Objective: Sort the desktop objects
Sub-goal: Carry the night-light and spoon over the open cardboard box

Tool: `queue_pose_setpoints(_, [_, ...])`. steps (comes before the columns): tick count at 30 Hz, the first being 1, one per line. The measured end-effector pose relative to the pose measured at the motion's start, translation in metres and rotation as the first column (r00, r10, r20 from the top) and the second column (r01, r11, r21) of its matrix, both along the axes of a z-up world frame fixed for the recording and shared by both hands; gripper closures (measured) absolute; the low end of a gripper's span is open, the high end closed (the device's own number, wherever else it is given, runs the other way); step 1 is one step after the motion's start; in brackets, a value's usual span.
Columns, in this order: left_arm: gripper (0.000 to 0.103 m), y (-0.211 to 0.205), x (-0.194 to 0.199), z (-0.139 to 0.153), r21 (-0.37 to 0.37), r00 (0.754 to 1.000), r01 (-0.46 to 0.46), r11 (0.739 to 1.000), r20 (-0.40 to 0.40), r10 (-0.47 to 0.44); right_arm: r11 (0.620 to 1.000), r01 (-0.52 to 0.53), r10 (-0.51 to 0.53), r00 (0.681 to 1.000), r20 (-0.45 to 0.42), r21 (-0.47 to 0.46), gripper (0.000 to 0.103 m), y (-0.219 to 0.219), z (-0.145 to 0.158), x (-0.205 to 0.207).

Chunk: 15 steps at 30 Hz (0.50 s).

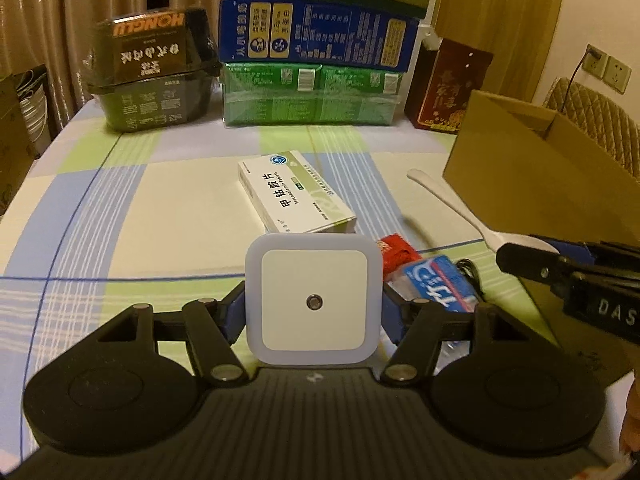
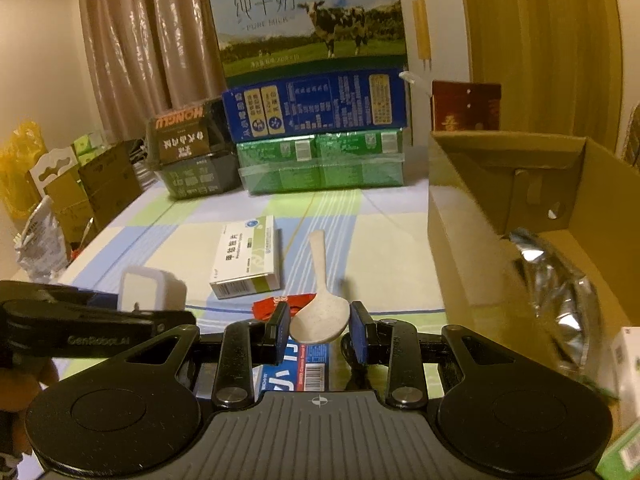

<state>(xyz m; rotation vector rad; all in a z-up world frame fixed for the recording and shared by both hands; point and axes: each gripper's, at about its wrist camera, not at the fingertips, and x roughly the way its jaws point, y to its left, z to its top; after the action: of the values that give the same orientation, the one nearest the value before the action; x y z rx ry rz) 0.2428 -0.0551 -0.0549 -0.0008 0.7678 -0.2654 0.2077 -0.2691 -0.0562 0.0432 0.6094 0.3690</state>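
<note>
Your left gripper (image 1: 314, 304) clamps the square white night light (image 1: 313, 299) between its fingers. Beyond it lies the white medicine box (image 1: 296, 192), with the cardboard box (image 1: 536, 176) at right.

A lived-in home room — curtains (image 2: 132, 40), checked tablecloth (image 1: 120, 208), stacked milk cartons (image 2: 312, 20) — cluttered storage boxes (image 2: 100, 184).

Medicine box (image 2: 246, 258) lies mid-worktop (image 2: 380, 256), spoon (image 2: 320, 312) just to its right. Cardboard box (image 2: 500, 216) stands at the right edge, a foil bag (image 2: 560, 296) inside. Stacked cartons (image 2: 316, 120) line the rear. Night light (image 1: 312, 300) sits before the medicine box.
</note>
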Motion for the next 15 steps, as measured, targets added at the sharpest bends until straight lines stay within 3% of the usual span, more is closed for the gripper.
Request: queue_pose_setpoints(15, [0.042,-0.038,-0.088,0.058,-0.088,0.999,0.016,0.996,0.046,-0.012,0.999,0.043,-0.044,0.996,0.074,0.002,0.074,-0.048,0.067,-0.055])
